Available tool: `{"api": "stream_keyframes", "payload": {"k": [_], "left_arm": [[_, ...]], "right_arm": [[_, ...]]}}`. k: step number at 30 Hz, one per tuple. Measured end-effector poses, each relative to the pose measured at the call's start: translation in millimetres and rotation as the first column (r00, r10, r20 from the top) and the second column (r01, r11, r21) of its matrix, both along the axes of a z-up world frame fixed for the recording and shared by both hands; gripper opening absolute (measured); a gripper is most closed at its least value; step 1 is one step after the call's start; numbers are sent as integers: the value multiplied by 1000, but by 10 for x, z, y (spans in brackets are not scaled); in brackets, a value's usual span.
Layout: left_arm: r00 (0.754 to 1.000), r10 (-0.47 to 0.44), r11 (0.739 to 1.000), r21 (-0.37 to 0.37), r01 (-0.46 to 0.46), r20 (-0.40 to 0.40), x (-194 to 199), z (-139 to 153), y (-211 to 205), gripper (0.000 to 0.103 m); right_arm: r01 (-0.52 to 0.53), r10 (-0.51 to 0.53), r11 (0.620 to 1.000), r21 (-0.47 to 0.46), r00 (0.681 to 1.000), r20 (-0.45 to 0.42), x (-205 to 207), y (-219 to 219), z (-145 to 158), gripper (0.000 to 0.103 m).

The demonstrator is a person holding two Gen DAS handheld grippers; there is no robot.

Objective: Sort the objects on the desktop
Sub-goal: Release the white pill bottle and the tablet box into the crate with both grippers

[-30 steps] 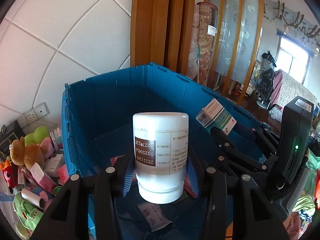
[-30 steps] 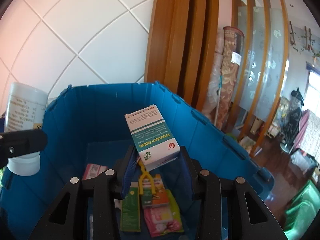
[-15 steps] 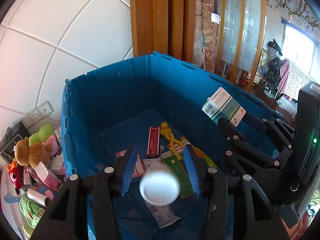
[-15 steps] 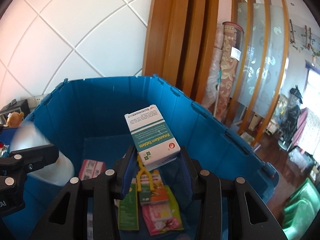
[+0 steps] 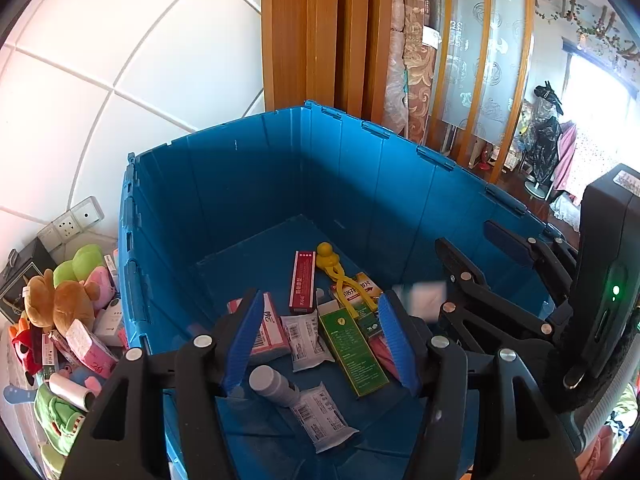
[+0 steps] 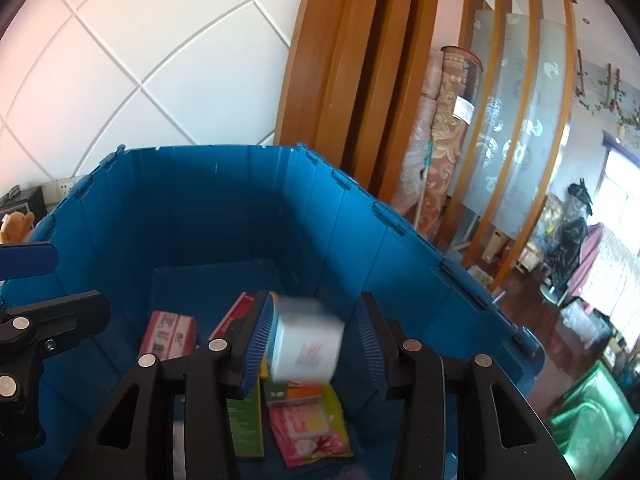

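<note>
A blue plastic bin (image 5: 240,132) fills both views. My left gripper (image 5: 320,300) hangs over it with its jaws opening and nothing between them. The white bottle (image 5: 276,386) lies on its side on the bin floor, just below the left pad. My right gripper (image 6: 314,300) is over the bin too, its jaws opening. The white and green medicine box (image 6: 306,344) is a blur between its pads, tipped and dropping free. In the left wrist view the right gripper (image 5: 464,236) stands at the right, with the blurred box (image 5: 420,298) below it.
The bin floor holds a red box (image 5: 302,282), a yellow toy (image 5: 336,272), a green box (image 5: 354,348) and several sachets. Plush toys (image 5: 60,300) and small packs are piled left of the bin, under a wall socket (image 5: 72,220). White tiled wall and wooden posts stand behind.
The left jaws spread and the white bottle fell from them into the bin. The right jaws parted and the medicine box slipped down out of their grip.
</note>
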State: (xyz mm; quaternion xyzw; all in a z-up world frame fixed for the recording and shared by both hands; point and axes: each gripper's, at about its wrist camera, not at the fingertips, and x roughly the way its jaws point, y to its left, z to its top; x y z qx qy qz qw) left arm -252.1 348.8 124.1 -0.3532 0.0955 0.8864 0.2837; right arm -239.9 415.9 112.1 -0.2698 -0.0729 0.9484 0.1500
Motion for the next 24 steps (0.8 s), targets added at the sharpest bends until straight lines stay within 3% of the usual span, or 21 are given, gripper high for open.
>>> {"api": "stream_keyframes", "payload": {"k": [4,20,24], "left_arm": [[1000,3,1000,7,-3,-5,9,9,-9,59],[1000,11,999,30,-11,-4,6,24,-40,59],[1000,17,999,35,-17,-9,20,29,-63,59]], "right_arm": [[0,0,1000,6,1000,-15,20,-10,23,64],[24,-24,1000,1,998,-54,38,20,38,66],[33,-33,999,-7,997,-64,48,30,46,71]]}}
